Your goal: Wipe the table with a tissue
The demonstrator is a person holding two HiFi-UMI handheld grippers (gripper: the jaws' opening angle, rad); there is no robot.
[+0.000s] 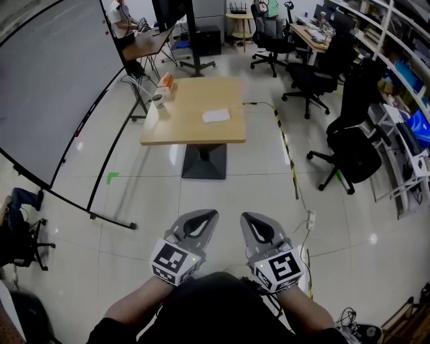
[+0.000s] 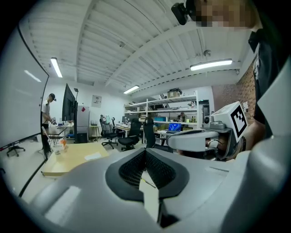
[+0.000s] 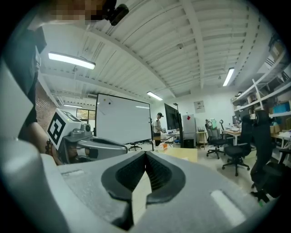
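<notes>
A light wooden table [image 1: 195,127] stands a few steps ahead on the tiled floor. A white tissue [image 1: 216,115] lies flat on its right half, also in the left gripper view [image 2: 92,156]. An orange tissue box [image 1: 166,82] and a cup [image 1: 158,101] stand at its far left corner. My left gripper [image 1: 213,214] and right gripper [image 1: 246,217] are held side by side low in front of the person, far short of the table. Both are shut with nothing between the jaws, as the left gripper [image 2: 145,150] and right gripper [image 3: 146,154] show in their own views.
A large whiteboard on a wheeled stand [image 1: 47,101] runs along the left. Several black office chairs [image 1: 349,151] stand on the right by shelves. A power strip and cable [image 1: 310,220] lie on the floor ahead on the right. A person [image 1: 122,20] sits at a desk at the back left.
</notes>
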